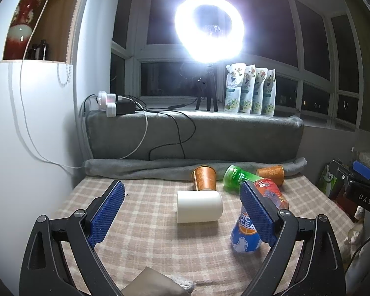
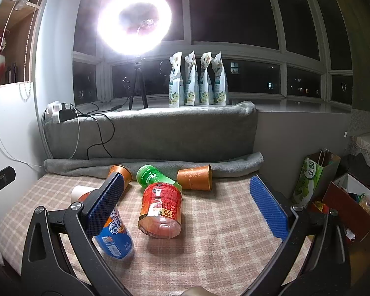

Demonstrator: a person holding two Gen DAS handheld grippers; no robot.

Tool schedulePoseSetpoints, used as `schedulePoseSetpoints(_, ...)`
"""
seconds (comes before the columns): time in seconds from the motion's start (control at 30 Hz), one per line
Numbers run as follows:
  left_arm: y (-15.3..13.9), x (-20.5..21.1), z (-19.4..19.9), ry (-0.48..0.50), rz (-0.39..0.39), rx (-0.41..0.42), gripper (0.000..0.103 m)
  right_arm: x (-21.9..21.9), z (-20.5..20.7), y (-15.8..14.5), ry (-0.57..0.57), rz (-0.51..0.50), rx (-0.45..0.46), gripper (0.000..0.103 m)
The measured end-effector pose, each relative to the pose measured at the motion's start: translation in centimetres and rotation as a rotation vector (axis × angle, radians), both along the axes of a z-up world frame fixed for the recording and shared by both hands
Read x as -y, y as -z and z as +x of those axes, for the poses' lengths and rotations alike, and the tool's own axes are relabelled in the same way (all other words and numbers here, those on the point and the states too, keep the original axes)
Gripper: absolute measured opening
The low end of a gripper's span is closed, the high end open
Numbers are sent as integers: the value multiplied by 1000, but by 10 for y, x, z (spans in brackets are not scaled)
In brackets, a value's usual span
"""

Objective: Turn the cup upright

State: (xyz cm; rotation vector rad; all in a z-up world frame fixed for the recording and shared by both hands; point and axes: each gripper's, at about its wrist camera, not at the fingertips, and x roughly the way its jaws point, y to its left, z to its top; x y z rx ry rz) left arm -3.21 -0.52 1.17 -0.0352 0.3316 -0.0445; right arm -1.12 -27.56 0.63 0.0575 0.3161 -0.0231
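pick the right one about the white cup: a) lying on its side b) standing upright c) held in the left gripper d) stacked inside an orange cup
a: the white cup lies on its side on the checked cloth, between the wide-open fingers of the left gripper, which do not touch it; the nearest orange cup lies just behind it.

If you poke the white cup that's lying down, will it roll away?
Probably a little. The white cup lies on its round side, so a push could roll it, likely curving since cups taper. The checked cloth looks soft and should slow it. It looks empty, so probably light.
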Motion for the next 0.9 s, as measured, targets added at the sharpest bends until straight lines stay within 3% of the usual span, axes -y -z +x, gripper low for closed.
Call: schedulePoseSetpoints(0.9,0,1,-1,-8,7,7,94,-4,0,-1,-7,-7,-3,103)
